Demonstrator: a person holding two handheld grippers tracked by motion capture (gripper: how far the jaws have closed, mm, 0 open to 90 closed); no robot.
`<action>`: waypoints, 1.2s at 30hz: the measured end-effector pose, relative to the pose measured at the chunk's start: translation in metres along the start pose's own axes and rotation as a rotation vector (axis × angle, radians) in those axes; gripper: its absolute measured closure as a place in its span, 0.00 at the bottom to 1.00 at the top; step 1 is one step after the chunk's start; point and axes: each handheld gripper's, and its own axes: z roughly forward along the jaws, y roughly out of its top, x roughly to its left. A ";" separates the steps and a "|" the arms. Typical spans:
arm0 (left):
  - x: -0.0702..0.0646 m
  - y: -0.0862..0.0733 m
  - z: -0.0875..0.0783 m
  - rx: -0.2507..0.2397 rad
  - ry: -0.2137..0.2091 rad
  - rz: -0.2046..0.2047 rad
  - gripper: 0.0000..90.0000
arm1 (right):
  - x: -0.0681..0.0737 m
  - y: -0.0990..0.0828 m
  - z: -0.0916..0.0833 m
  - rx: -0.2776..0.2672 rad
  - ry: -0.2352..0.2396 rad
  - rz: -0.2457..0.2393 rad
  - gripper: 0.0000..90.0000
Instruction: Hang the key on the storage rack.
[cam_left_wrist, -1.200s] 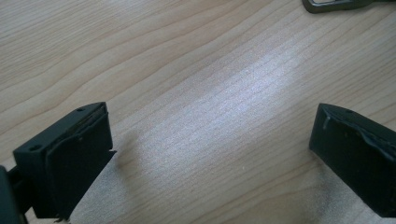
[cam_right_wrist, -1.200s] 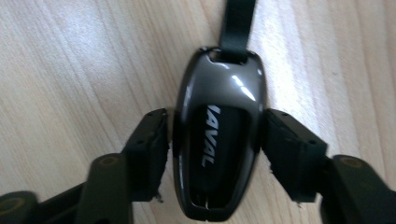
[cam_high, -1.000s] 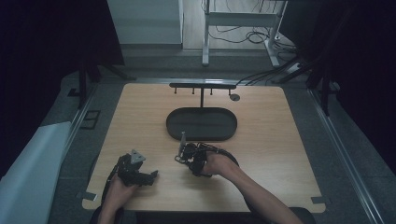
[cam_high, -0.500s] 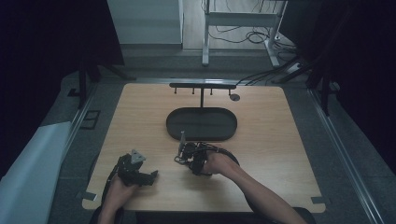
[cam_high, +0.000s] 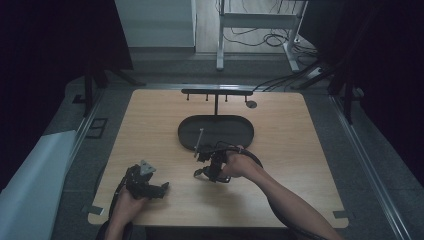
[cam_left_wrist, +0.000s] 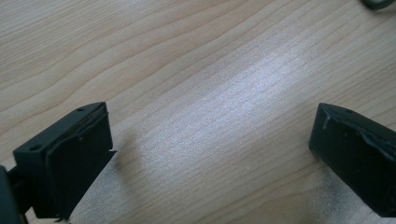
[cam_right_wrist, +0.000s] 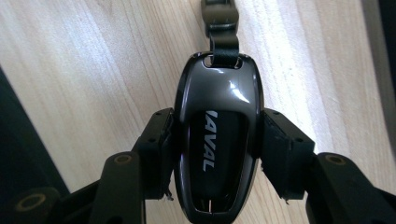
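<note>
Already pinching the key fob (cam_right_wrist: 218, 140) in the right claw (cam_high: 204, 161) just off the desk (cam_high: 310, 150), near the tray (cam_high: 239, 125), hanging on the rack (cam_high: 216, 93) presumably remaining; left claw (cam_left_wrist: 210, 158) idling spread.

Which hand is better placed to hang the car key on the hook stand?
Right: its tool already clamps the car key near the tray. The left tool is open over bare table.
</note>
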 end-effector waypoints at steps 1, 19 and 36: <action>0.000 0.000 0.000 0.000 0.000 0.000 0.00 | -0.001 -0.001 -0.002 -0.005 0.004 0.003 0.54; -0.001 0.000 0.000 0.000 -0.003 -0.001 0.00 | -0.027 -0.020 -0.051 -0.023 0.010 0.076 0.54; 0.000 0.000 0.001 0.000 -0.006 -0.003 0.00 | -0.065 -0.044 -0.101 -0.039 -0.034 0.206 0.54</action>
